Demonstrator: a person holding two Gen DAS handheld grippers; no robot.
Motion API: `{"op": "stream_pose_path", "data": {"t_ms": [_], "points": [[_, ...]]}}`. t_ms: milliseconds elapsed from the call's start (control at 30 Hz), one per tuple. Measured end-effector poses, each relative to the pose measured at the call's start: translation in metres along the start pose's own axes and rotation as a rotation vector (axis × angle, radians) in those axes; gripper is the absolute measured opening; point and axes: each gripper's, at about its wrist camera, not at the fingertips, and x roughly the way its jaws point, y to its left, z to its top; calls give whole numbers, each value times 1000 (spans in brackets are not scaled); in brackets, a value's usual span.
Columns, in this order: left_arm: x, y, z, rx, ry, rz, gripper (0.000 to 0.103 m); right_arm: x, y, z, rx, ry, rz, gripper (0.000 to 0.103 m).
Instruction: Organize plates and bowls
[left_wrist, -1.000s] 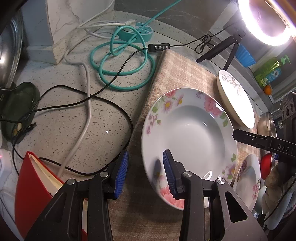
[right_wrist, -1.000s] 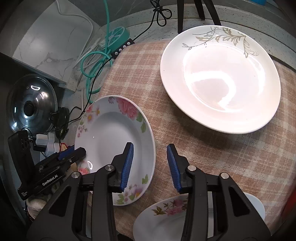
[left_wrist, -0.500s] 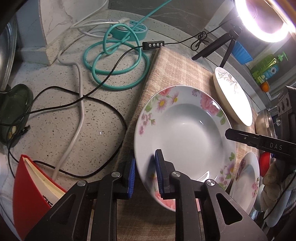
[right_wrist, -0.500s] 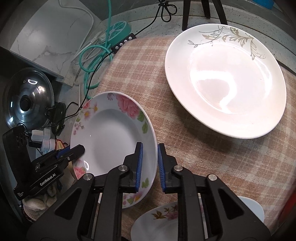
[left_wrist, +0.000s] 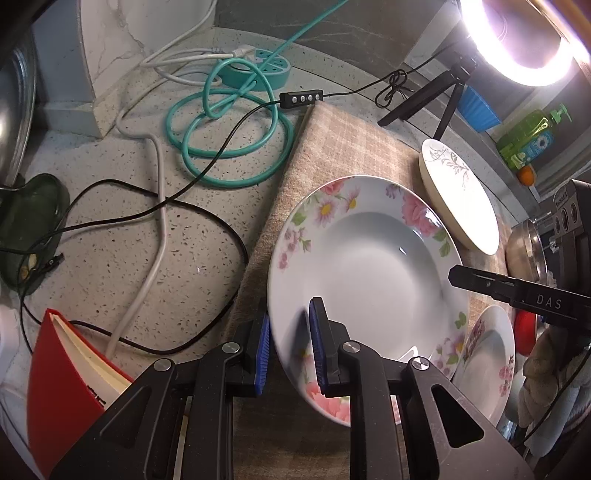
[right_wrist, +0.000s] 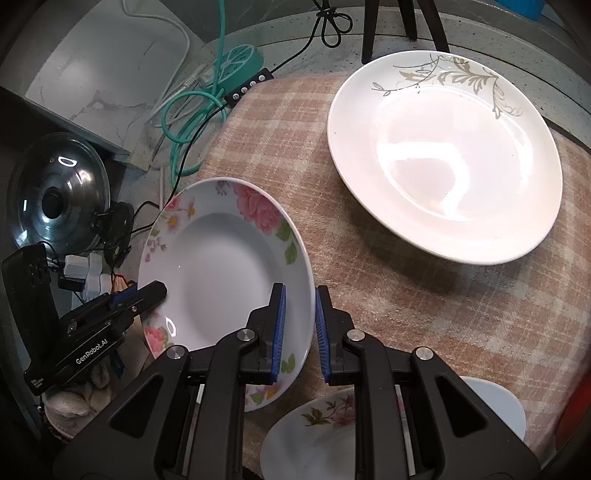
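Note:
A deep floral plate (left_wrist: 369, 273) with pink roses on its rim is held between both grippers above the checked cloth (left_wrist: 340, 147). My left gripper (left_wrist: 288, 350) is shut on its near rim. My right gripper (right_wrist: 298, 328) is shut on the opposite rim (right_wrist: 306, 280). The plate looks lifted and slightly tilted. A large white plate (right_wrist: 443, 162) with a grey leaf pattern lies on the cloth at the back right. A small floral dish (right_wrist: 325, 428) lies near the front, partly hidden by my right gripper.
Teal cable coil (left_wrist: 229, 147), black and white cords (left_wrist: 155, 206) and a power strip lie on the speckled counter left of the cloth. A red book (left_wrist: 62, 373) is at front left. A pot lid (right_wrist: 55, 192) stands far left. A ring light tripod (left_wrist: 436, 99) stands behind.
Both grippers closed from open onto opposite rims of the floral plate. The plate has risen off the cloth and shifted slightly.

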Motion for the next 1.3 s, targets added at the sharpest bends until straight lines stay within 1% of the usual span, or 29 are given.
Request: {"op": "stream_pose_path", "data": {"t_ms": [367,667,1033,1300], "points": [[-21,-21,-2,39,-32,-35,18,-31,-8,-9,16,-37,17,16],[-28,-49,-10,100,-32,-78,18,-59,-29,-29,56,-76,9,16],[-19,-82,-30,183,21,-122,18,-81,-66,-78,159,-103,-1,16],[-9,-104,-39,254,57,-141,18,-93,-82,-113,236,-139,-21,16]]}}
